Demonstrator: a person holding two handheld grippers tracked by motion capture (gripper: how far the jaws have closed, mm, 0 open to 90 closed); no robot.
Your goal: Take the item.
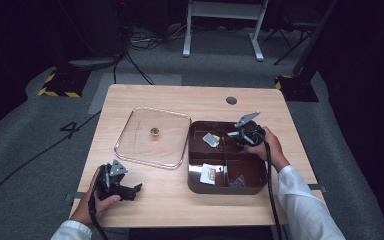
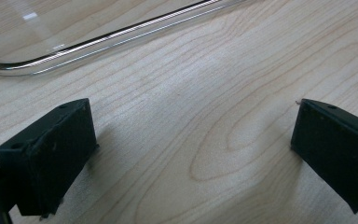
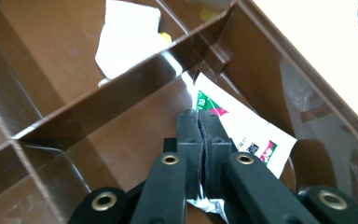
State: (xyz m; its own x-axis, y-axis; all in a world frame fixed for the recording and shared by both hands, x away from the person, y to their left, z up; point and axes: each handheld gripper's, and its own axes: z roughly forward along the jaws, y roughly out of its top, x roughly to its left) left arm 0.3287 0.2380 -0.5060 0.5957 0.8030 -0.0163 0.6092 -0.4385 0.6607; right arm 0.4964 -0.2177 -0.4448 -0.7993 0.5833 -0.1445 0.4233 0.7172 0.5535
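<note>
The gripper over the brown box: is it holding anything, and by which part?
The right gripper is shut on a white sachet with green and pink print, pinched at its edge, inside the brown plastic divided box. The left gripper is open, holding nothing.

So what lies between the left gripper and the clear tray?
Bare wooden table and nothing else. In the left gripper view, the left gripper has its jaws wide apart over plain wood, with the clear tray rim beyond.

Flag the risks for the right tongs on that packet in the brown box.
1. The right tongs pinch only the white packet's edge, against the brown box wall; it could slip or tear on lifting.
2. The divider stands close by; a sideways pull could snag it and drag the box.
3. The left tongs hang open over the table, not bracing the box.
</note>
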